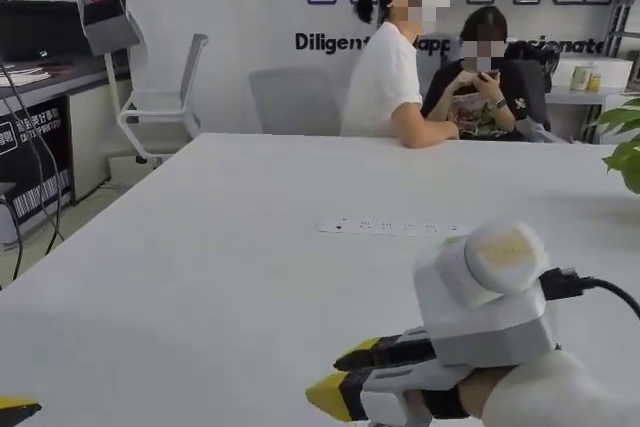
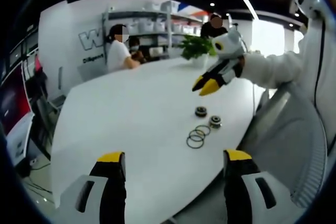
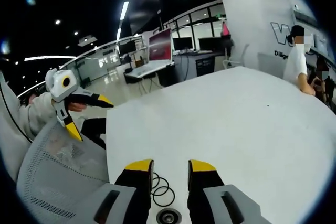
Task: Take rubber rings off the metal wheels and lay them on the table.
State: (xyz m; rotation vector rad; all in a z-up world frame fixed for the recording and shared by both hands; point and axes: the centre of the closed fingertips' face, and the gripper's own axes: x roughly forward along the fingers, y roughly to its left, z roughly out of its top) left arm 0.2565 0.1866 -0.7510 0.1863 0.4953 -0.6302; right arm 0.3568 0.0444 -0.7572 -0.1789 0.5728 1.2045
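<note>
Likely between pulls. Rubber rings (image 2: 196, 138) loose on bench (image 2: 131, 114), metal wheels (image 2: 215, 122) at their 1 o'clock. Left gripper (image 2: 175, 156) jaws wide apart, right gripper (image 3: 170, 166) jaws narrowly apart, both empty. Next: drop onto wheel, pinch ring.

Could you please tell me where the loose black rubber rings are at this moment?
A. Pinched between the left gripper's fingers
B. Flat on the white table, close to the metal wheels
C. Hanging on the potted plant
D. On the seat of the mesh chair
B: the left gripper view shows the rubber rings lying flat and overlapping on the white table, just beside the metal wheels.
</note>
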